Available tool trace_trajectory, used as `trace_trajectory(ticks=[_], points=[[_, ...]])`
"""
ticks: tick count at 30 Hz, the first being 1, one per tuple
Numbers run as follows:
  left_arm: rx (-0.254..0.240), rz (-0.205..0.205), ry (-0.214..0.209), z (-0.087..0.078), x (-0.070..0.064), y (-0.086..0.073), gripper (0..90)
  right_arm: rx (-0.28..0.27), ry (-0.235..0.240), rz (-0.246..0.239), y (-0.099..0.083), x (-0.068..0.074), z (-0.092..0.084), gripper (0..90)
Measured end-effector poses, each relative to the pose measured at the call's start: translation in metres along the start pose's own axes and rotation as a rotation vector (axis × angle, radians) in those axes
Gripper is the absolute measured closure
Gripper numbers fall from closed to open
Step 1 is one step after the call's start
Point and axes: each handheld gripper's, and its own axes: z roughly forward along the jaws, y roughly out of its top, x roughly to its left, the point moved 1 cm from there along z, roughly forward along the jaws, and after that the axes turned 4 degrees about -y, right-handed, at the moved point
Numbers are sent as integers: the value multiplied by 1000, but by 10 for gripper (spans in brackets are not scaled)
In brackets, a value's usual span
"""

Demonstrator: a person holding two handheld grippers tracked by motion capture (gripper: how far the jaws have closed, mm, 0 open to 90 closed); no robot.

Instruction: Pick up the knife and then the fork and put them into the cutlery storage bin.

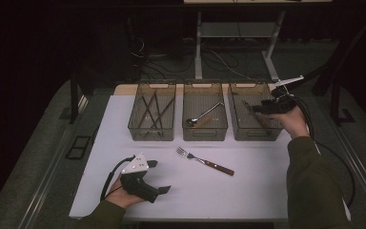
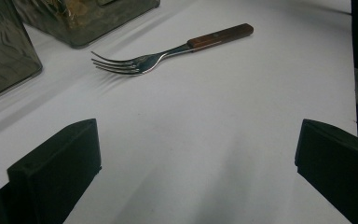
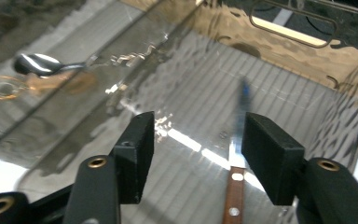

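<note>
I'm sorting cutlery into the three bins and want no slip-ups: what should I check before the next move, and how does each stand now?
1. Right tool let go of the knife: ok; its jaws stand apart and the knife lies on the floor of the right bin, close to one pad.
2. Right tool free of the bin walls before lifting out: cannot tell.
3. Left tool ready to grasp: ok; jaws wide open, nothing between them.
4. Fork within easy approach: ok; it lies alone on the white table, in front of the bins.
5. Middle bin holds the spoon: ok.
</note>
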Motion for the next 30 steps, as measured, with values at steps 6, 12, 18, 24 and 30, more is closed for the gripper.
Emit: trace_trajectory(ticks=[6, 12, 18, 24, 30], points=[[-3, -1, 0, 1, 0, 0, 0, -35, 31, -13, -7, 16, -15, 364], [0, -2, 2, 1, 0, 0, 0, -58, 40, -42, -17, 33, -29, 331], [-3, -8, 0, 1, 0, 1, 0, -71, 79, -104, -27, 59, -41, 324], [-7, -7, 3, 1, 0, 1, 0, -91, 136, -144, -36, 83, -46, 321], [-7, -3, 5, 1, -1, 1, 0, -94, 192, -170, -49, 105, -44, 321]])
